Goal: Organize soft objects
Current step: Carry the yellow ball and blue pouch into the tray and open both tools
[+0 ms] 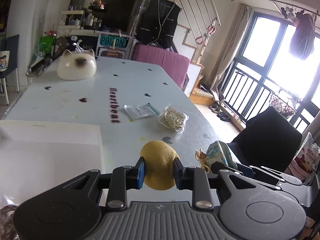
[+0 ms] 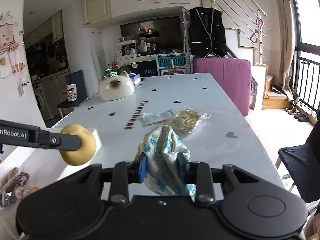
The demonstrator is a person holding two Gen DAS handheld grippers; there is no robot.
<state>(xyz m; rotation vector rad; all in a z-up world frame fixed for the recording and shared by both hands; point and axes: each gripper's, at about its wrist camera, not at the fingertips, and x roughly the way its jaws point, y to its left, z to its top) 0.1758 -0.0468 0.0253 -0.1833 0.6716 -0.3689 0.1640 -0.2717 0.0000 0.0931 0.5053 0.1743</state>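
My left gripper is shut on a soft yellow ball and holds it above the white table, beside the corner of a white box. The same ball and the left gripper's finger show at the left of the right wrist view. My right gripper is shut on a crumpled white-and-blue cloth bag, held over the table's near end. That bag shows to the right in the left wrist view.
A clear bag of rubber bands and a flat white packet lie mid-table. A cat-shaped ceramic piece sits far left. The white box holds brown fuzzy items. A dark chair stands right of the table.
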